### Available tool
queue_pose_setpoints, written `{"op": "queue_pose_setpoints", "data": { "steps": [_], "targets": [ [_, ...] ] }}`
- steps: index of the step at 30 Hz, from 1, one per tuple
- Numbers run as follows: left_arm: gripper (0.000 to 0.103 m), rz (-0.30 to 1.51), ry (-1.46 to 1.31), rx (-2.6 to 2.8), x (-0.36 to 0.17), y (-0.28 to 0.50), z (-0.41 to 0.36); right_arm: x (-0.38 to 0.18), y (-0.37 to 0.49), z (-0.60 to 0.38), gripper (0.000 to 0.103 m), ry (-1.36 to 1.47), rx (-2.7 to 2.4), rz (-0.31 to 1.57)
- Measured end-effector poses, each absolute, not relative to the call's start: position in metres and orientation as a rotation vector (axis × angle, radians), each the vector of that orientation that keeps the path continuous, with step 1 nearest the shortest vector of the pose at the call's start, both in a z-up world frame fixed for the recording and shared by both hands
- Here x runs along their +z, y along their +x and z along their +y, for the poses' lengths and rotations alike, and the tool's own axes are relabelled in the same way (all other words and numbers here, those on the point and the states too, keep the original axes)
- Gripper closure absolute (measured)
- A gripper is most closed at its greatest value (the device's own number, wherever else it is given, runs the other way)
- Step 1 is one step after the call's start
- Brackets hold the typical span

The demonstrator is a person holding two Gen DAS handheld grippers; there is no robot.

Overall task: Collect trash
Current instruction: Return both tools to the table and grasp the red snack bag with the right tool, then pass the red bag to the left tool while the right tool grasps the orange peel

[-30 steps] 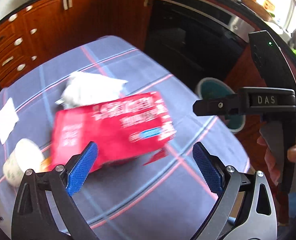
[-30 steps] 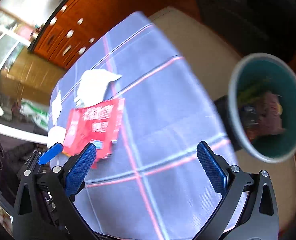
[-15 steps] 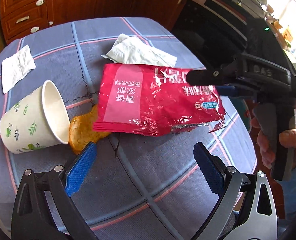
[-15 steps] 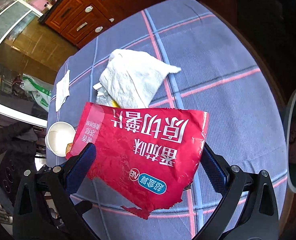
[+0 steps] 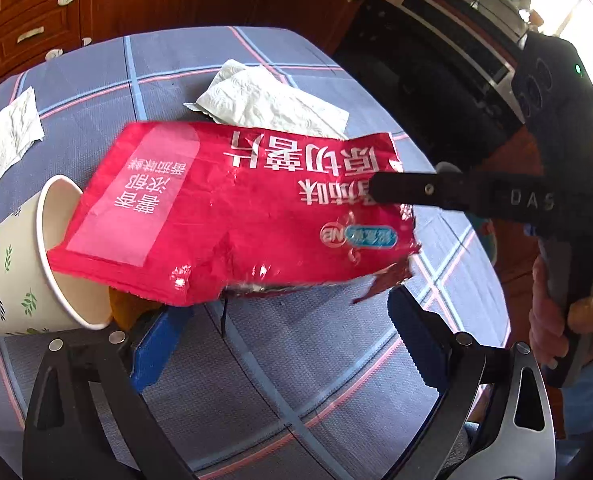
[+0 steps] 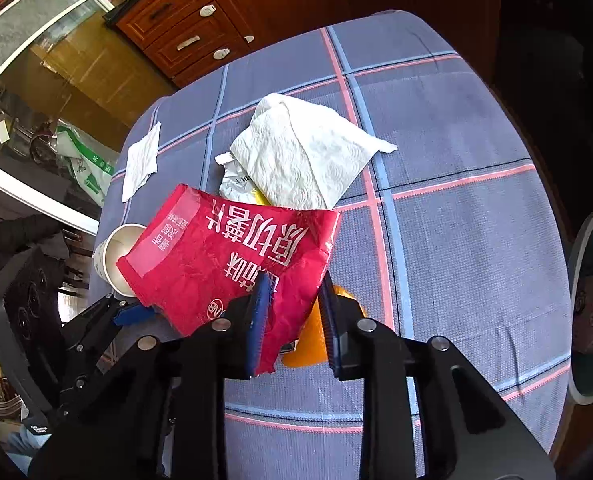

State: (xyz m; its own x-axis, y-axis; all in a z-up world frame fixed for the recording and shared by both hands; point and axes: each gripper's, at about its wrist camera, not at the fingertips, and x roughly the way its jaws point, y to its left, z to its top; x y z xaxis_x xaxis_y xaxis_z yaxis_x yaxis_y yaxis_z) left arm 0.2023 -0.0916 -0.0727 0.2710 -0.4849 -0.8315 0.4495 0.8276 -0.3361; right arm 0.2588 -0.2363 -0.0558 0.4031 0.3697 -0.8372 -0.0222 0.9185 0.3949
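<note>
Right wrist view: the right tongs (image 6: pixel 292 312) have just been closing and now pinch the near edge of the red snack bag (image 6: pixel 232 264), blue pads pressed on the crumpled foil from both sides. The bag is lifted at that edge and slopes away over the desk (image 6: pixel 456 240), which carries a blue cloth with pink and light-blue checks. Its far corner lies against the mouth of a tipped paper cup (image 6: pixel 114 256). An orange scrap (image 6: pixel 312 344) sits on the cloth just behind the right-hand pad. Beyond the bag, a crumpled white paper towel (image 6: pixel 300 160) covers a small silver wrapper (image 6: pixel 232 182); a second, flat napkin (image 6: pixel 140 160) lies well apart near the desk's far left edge. A grey-rimmed bin (image 6: pixel 592 304) with rubbish inside stands off the desk's right side (only partly in frame). Left wrist view: the left tongs (image 5: pixel 284 334) stand wide apart with nothing between the pads, hovering just short of the bag's near edge (image 5: pixel 224 216). The cup (image 5: pixel 28 264) lies on its side, leaf-printed, its rim touching the bag. The right tool's black finger (image 5: pixel 408 190) reaches onto the bag from the right, a hand (image 5: pixel 552 320) on its handle.
</note>
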Motion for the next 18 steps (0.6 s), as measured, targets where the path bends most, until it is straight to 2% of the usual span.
{"op": "queue_pose_setpoints", "data": {
  "steps": [3,14,16,17,18],
  "targets": [
    [0.006,1.129,-0.087,-0.663,-0.068,0.198,-0.085,-0.054,0.249,-0.235,0.090,0.334,0.272,1.136],
    [0.006,1.143,-0.191,-0.614,-0.066,0.202,-0.075,-0.076,0.207,-0.214,0.090,0.353,0.364,1.217],
    [0.006,1.163,-0.171,-0.570,-0.071,0.207,-0.079,-0.082,0.201,-0.217,0.087,0.370,0.371,1.250],
    [0.006,1.176,-0.157,-0.550,-0.074,0.208,-0.082,-0.083,0.199,-0.220,0.079,0.371,0.369,1.263],
    [0.007,1.183,-0.145,-0.536,-0.076,0.208,-0.085,-0.083,0.196,-0.224,0.065,0.372,0.362,1.267]
  ]
}}
